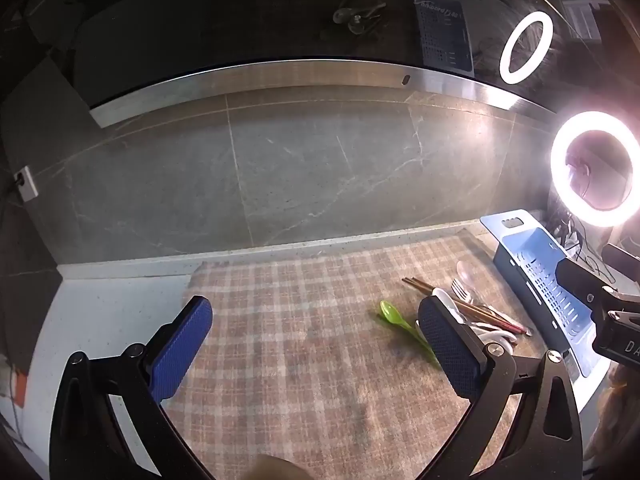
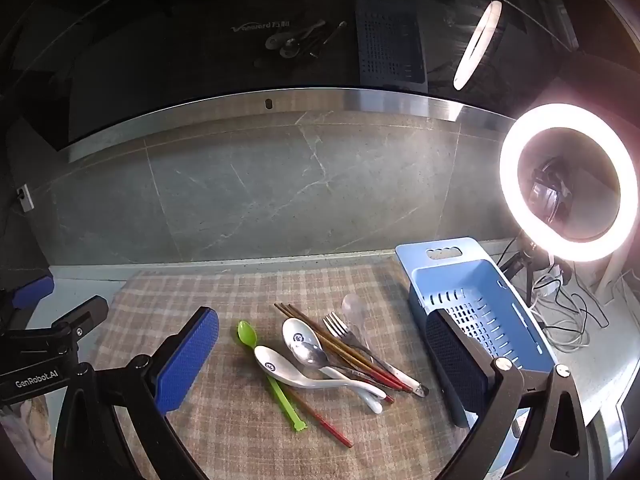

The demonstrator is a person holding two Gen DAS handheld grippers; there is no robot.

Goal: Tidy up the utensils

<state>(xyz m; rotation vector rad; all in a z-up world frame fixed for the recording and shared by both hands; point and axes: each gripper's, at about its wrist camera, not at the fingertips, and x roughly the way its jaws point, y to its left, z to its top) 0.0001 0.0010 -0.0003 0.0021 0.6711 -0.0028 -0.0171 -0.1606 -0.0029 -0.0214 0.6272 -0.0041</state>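
Over plaid cloth (image 2: 224,420), both claws agape.

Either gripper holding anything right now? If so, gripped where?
Nothing held. Left gripper and right gripper both stand wide open with empty jaws above the plaid cloth; the utensil pile, including the green plastic spoon, lies untouched.

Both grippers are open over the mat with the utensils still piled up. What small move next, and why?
Probably lower the right gripper onto the green spoon. It lies at the pile's left edge, its bowl clear of the white spoons and chopsticks, so it looks easiest to take alone. The blue basket stands empty to the right. The left gripper is also open, holding nothing.
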